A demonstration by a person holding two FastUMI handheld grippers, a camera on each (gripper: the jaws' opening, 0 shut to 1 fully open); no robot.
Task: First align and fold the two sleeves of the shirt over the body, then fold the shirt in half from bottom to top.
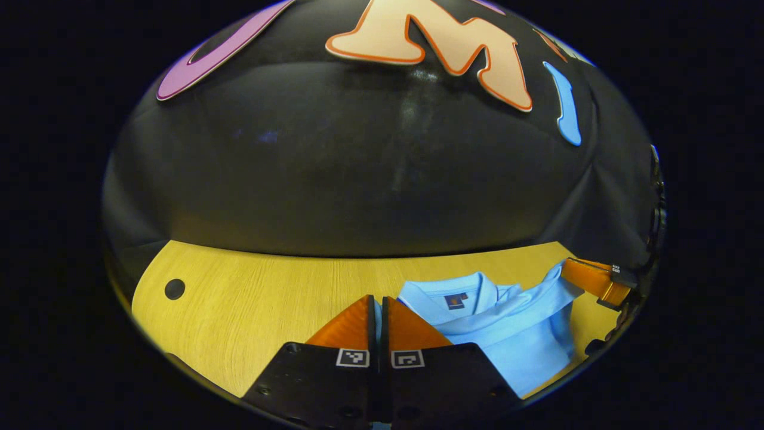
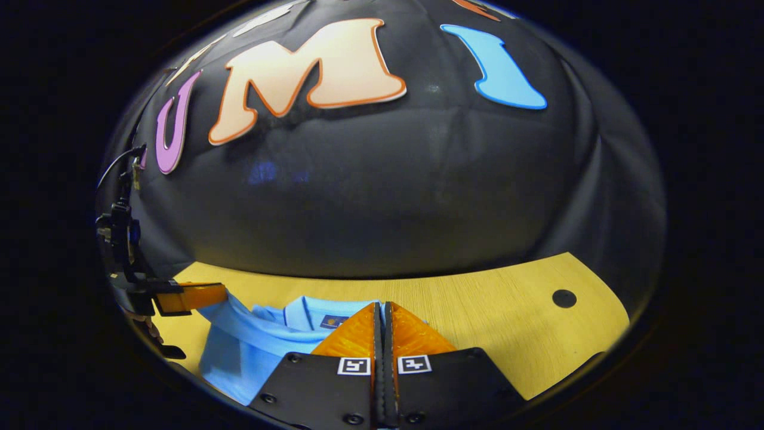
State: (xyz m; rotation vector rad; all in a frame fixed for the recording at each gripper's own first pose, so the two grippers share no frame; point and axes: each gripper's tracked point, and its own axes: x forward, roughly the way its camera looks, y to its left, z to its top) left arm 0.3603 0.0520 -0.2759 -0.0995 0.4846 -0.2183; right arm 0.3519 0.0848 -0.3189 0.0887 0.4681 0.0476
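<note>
Left gripper [image 1: 379, 304]: nearest item in the left gripper view. Its two fingers stood pressed together with a thin strip of light blue cloth caught in the seam between them, at the left edge of the shirt.

Shirt [image 1: 513, 334]: light blue, collared, with a small dark tag inside the collar [image 1: 455, 300]. It lay on the table to the right of the left gripper, collar toward the booth wall, and a band of cloth ran across the body toward the far gripper.

Right gripper [image 2: 382, 310]: nearest item in the right gripper view. Fingers drawn together with scarcely a gap, the tips lying over the right edge of the shirt [image 2: 250, 346]. Whether cloth was caught between them could not be told. In the left gripper view this gripper showed at the far right, touching the raised corner of the shirt.

Table [image 1: 250, 298]: pale wood grain, with one round dark hole [image 1: 174, 289] near its left end.
</note>
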